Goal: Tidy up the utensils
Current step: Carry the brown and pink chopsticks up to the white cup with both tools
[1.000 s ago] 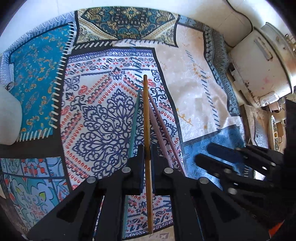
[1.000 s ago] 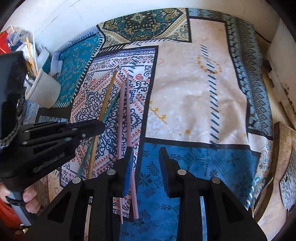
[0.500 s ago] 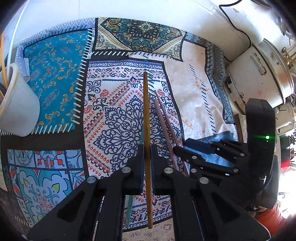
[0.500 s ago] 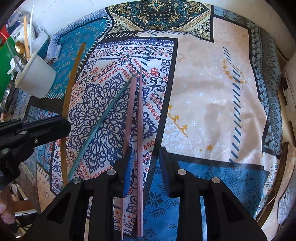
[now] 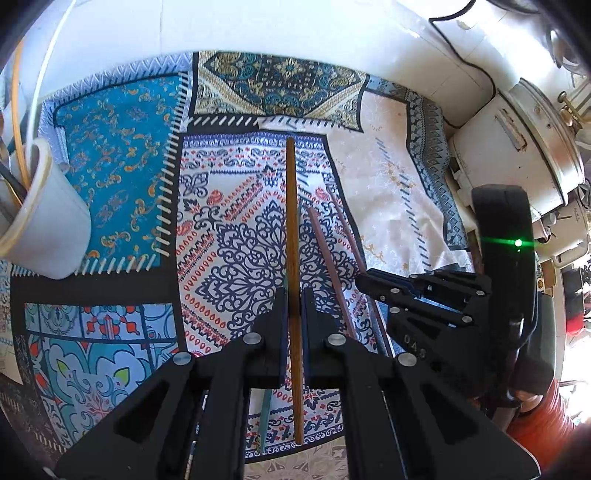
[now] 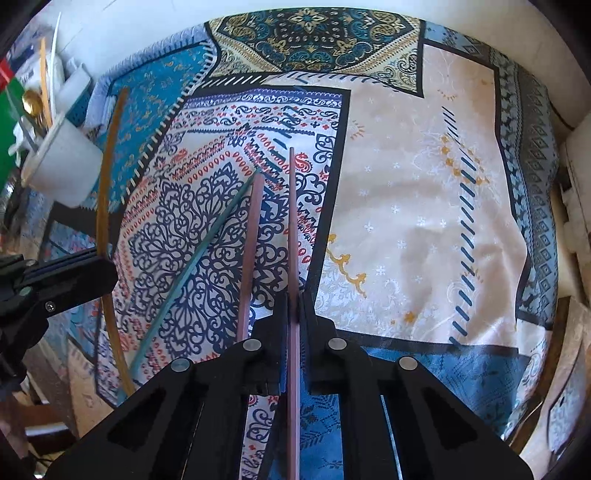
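My left gripper [image 5: 294, 295] is shut on a brown wooden chopstick [image 5: 291, 206] and holds it above the patterned cloth; it shows at the left of the right wrist view [image 6: 103, 192]. My right gripper [image 6: 294, 299] is shut on a pink chopstick [image 6: 292, 221] that lies along the cloth. A second pink chopstick [image 6: 251, 243] and a teal chopstick [image 6: 199, 258] lie on the cloth to its left. A white utensil cup [image 5: 44, 221] stands at the far left with several utensils in it; it also shows in the right wrist view [image 6: 62, 162].
The patchwork cloth [image 6: 424, 206] covers the table. A white appliance [image 5: 517, 147] with a black cable stands at the right edge. A white wall [image 5: 258, 29] runs along the back.
My right gripper has closed on the right pink chopstick. My left gripper has lifted the brown chopstick higher and drawn back, so the cup comes into view.
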